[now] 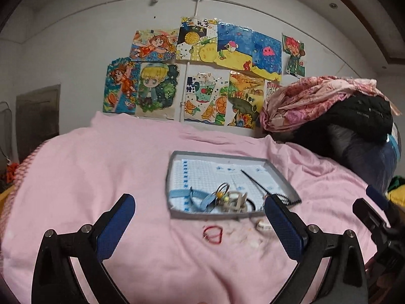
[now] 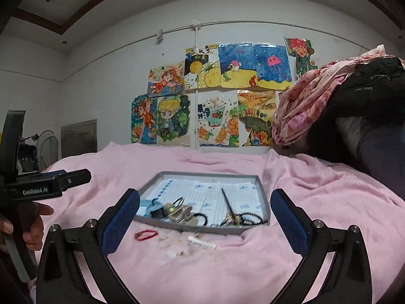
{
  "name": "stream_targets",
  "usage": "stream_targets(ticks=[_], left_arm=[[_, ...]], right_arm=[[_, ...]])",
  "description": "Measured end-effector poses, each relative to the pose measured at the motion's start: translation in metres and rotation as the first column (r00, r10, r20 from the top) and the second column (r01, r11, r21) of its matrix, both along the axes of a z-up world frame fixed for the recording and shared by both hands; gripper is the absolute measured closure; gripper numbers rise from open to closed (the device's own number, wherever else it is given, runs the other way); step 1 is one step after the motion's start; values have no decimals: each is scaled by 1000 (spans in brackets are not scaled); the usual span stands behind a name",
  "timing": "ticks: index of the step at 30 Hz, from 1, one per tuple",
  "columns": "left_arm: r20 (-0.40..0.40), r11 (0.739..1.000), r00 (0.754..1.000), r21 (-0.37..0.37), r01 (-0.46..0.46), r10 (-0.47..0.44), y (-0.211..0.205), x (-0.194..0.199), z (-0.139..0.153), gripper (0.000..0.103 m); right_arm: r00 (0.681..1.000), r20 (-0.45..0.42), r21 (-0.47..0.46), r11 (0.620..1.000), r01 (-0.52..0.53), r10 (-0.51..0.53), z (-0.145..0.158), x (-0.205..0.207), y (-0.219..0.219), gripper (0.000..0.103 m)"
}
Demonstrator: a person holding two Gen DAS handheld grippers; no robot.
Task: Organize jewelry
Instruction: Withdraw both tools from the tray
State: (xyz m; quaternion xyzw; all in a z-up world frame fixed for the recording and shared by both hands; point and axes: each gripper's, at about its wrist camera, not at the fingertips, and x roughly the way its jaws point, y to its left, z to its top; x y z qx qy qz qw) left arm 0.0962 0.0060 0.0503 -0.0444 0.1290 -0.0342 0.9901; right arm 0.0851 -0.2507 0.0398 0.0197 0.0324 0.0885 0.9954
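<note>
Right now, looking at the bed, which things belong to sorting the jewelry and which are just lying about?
For the job:
shallow grey tray
red loop band on the pink cover
small white clip
long thin black pin in the tray
light blue ribbon strap

Lying about:
pink floral cloth heap
black jacket
colourful wall drawings

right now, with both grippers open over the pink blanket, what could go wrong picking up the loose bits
The thin red elastic loop lies flat on the soft pink blanket, so fingers may pinch fabric instead. The pale small pieces beside it barely stand out and could be missed. Items crowd the shallow grey tray at its near edge; a nudge might spill them.
</note>
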Motion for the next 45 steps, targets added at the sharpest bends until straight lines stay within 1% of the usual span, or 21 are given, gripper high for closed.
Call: stream_targets(ticks=[3, 8, 12, 15, 26, 30, 33, 40, 45], left_arm=[[4, 1000, 1000, 10, 11, -11, 2, -19, -6, 0], [1, 999, 1000, 39, -3, 3, 7, -43, -19, 0], [-9, 997, 1000, 79, -26, 27, 10, -52, -25, 0], [-14, 996, 999, 75, -40, 41, 15, -57, -26, 0], [-55, 995, 996, 77, -69, 73, 21, -71, -36, 0], [-79, 993, 994, 97, -64, 72, 18, -70, -39, 0], [-97, 992, 993, 108, -61, 71, 16, -67, -41, 0], [-125, 992, 989, 107, -72, 85, 17, -63, -45, 0], [-131, 991, 986, 100, -87, 100, 19, -61, -45, 0]], right_arm=[[999, -29, -11, 1000, -14, 13, -7, -17, 4, 2], [998, -68, -17, 1000, -8, 6, -16, -36, 7, 2], [996, -86, -24, 1000, 2, -4, -21, -49, 10, 2], [995, -101, -30, 1000, 3, -6, -24, -55, 13, 2], [990, -141, -37, 999, 6, -12, -29, -58, 14, 2], [988, -153, -36, 999, 12, -18, -30, -57, 14, 2], [984, -179, -34, 999, 18, -24, -33, -53, 13, 2], [971, -238, -14, 999, 32, -35, -38, -43, 8, 2], [969, -245, -23, 999, 26, -31, -40, -41, 11, 2]])
